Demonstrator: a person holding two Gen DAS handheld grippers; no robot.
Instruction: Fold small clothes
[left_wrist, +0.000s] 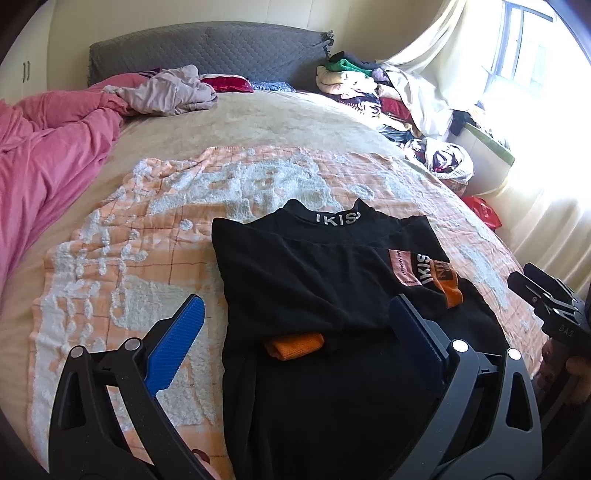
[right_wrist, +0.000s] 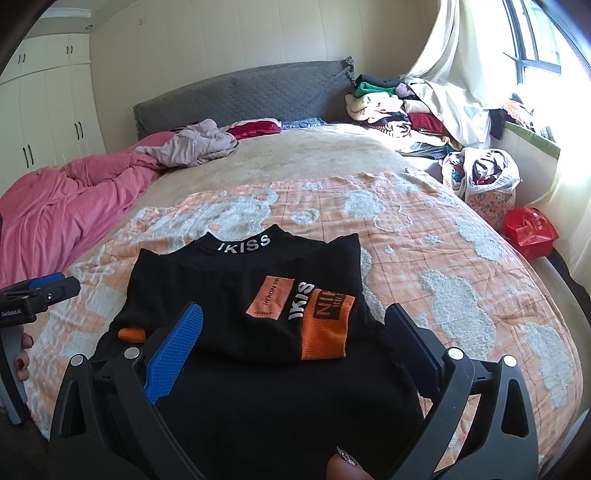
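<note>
Now I'm holding my left gripper (left_wrist: 299, 332) and right gripper (right_wrist: 295, 339) spread wide, gripping nothing, above the folded black top (right_wrist: 236, 295) lying on the orange blanket (right_wrist: 443, 240).

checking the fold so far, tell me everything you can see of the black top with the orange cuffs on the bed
The black knit top with orange cuffs lies flat on the peach and white tufted blanket, collar away from the cameras. White IKISS lettering runs round the high collar; an orange patch reads HERON. Both sleeves are folded in across the front, one orange cuff at each side. Its lower part is still unfolded. Neither gripper touches it.
</note>
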